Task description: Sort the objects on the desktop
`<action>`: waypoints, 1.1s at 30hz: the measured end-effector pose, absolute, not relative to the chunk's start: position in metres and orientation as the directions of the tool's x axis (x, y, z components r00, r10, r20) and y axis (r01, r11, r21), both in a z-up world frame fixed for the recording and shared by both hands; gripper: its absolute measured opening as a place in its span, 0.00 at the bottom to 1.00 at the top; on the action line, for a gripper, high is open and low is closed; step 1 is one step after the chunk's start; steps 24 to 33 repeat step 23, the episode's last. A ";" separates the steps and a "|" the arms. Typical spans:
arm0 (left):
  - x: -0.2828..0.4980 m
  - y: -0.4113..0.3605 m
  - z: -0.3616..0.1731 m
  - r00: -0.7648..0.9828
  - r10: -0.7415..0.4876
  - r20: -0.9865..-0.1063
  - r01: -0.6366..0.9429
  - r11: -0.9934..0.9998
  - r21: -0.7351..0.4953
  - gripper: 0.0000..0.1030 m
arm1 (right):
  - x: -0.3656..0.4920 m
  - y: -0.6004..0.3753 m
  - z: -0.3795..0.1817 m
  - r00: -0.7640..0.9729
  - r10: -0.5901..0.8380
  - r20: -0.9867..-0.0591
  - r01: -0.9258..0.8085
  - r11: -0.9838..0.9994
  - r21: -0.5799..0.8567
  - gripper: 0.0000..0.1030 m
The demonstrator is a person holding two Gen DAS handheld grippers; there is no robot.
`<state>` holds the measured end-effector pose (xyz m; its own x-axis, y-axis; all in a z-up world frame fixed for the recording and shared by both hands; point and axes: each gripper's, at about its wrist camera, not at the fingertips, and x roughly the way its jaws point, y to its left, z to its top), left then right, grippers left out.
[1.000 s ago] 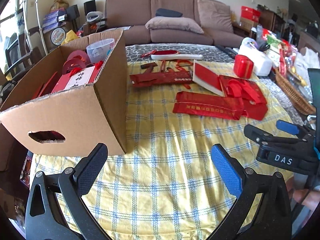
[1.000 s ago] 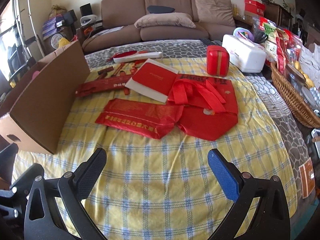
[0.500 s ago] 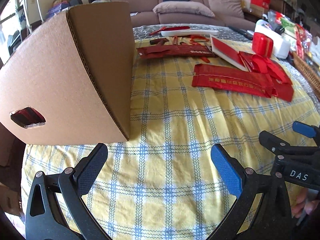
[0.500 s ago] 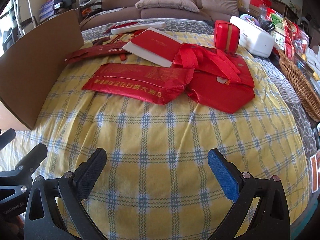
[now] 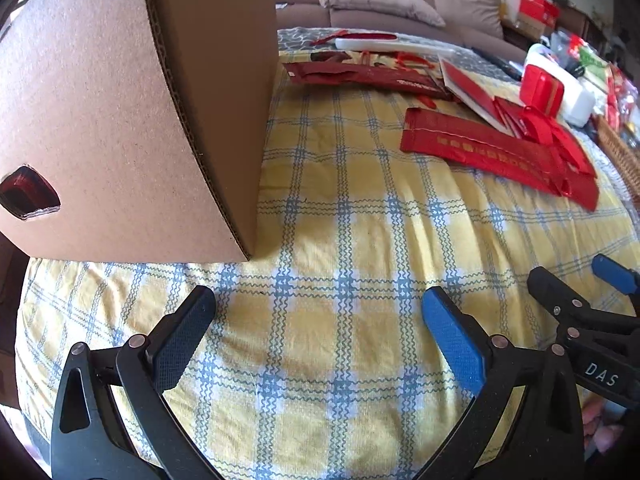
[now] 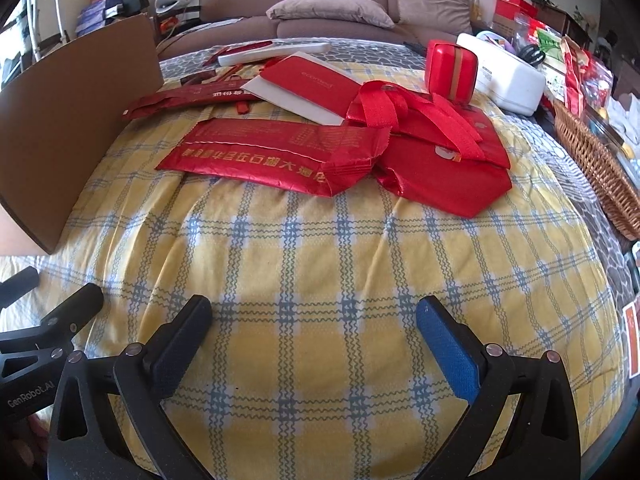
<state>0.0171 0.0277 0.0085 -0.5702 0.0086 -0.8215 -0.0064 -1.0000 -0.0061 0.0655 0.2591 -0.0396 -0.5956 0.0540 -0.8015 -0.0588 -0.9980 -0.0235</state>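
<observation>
Nearby, glossy red gold-lettered packet

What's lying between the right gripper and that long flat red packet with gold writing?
Nothing: in the right wrist view only bare yellow-and-blue checked tablecloth stretches from the open right gripper to the long flat red packet with gold lettering.

A cardboard box stands at the left. Right of it lie flat red things: a long foil bag nearest, a ribbon-handled bag touching its right end, a booklet and a tin farther back.
</observation>
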 end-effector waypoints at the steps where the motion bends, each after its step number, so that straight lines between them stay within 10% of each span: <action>1: 0.017 0.027 0.008 -0.569 0.012 -0.822 -0.006 -1.000 -0.010 1.00 | 0.066 0.259 -0.040 -0.596 0.056 -0.801 -0.059 -0.998 -0.025 1.00; 33: 0.015 0.027 0.008 -0.569 0.013 -0.822 -0.007 -1.000 -0.011 1.00 | 0.066 0.261 -0.040 -0.595 0.047 -0.803 -0.060 -0.998 -0.014 1.00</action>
